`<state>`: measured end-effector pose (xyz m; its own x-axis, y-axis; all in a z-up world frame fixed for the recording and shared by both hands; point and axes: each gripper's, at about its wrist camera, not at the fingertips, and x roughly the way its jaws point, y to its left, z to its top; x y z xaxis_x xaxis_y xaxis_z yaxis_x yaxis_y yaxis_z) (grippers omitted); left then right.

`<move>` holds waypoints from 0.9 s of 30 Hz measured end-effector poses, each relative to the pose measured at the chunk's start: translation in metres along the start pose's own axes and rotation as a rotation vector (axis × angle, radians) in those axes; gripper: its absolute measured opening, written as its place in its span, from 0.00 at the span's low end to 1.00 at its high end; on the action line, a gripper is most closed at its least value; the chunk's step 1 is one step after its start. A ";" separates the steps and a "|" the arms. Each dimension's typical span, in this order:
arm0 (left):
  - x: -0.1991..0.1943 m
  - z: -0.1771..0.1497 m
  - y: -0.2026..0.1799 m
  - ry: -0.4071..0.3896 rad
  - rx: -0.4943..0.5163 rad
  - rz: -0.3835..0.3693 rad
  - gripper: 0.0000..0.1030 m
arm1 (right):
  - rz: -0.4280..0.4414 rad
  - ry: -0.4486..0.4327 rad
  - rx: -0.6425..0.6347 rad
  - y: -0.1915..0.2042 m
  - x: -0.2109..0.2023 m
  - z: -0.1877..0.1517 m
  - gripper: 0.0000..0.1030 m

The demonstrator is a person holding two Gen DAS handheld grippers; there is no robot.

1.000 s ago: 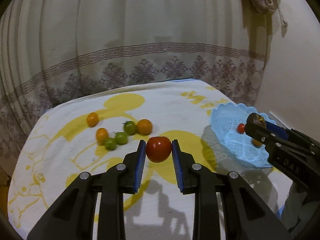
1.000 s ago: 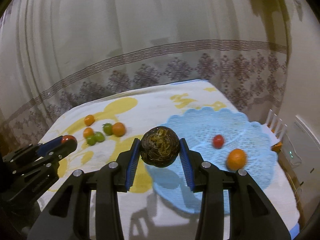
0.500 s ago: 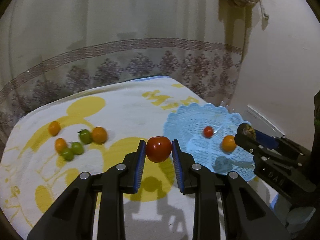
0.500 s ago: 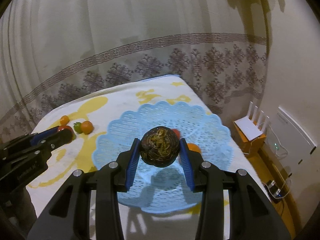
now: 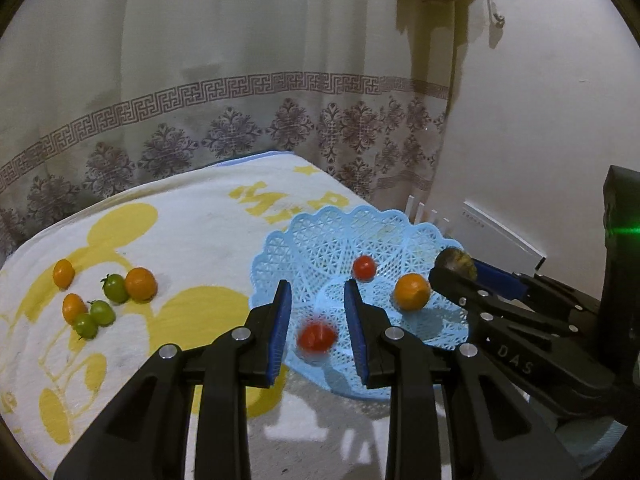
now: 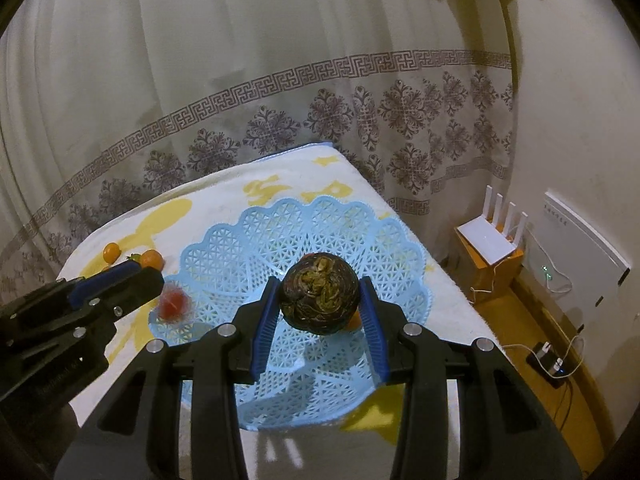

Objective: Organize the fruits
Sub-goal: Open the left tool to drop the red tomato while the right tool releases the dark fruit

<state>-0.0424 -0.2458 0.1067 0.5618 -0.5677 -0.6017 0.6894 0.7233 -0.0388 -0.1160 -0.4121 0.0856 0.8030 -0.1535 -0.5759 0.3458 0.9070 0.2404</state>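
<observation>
My left gripper is open above the near rim of the blue lattice basket. A red tomato, blurred, is below and free of its pads, over the basket's near edge; it also shows in the right wrist view. The basket holds a small red tomato and an orange. My right gripper is over the basket, shut on a dark brown mottled round fruit.
Several small orange and green fruits lie on the left of the yellow-and-white towel. A patterned curtain hangs behind. A white router and cables sit on the floor at the right.
My left gripper moved right over the basket and opened; the red tomato dropped out of it. My right gripper with the dark fruit stayed over the basket.
</observation>
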 end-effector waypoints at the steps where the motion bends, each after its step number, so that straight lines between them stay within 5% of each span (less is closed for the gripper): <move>1: 0.001 0.000 0.001 0.006 -0.008 -0.006 0.34 | -0.002 -0.007 0.006 -0.001 -0.001 0.001 0.55; 2: 0.002 0.000 0.003 0.012 -0.021 -0.010 0.43 | -0.007 -0.018 0.012 -0.002 -0.002 0.001 0.56; 7: 0.003 -0.002 0.019 0.019 -0.069 0.023 0.47 | -0.023 -0.027 0.024 -0.003 -0.005 0.002 0.58; 10: 0.000 -0.003 0.030 0.008 -0.103 0.060 0.70 | -0.028 -0.021 0.024 -0.002 -0.004 0.002 0.58; 14: -0.004 -0.004 0.039 0.000 -0.122 0.096 0.83 | -0.025 -0.022 0.018 0.001 -0.004 0.001 0.59; 16: -0.005 -0.005 0.044 -0.003 -0.131 0.111 0.83 | -0.025 -0.030 0.018 0.001 -0.005 0.001 0.66; 27: -0.018 -0.013 0.063 -0.004 -0.173 0.155 0.84 | -0.006 -0.067 -0.009 0.014 -0.018 -0.001 0.66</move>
<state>-0.0147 -0.1847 0.1043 0.6570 -0.4461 -0.6077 0.5062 0.8584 -0.0830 -0.1259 -0.3965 0.0986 0.8318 -0.1848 -0.5233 0.3466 0.9094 0.2299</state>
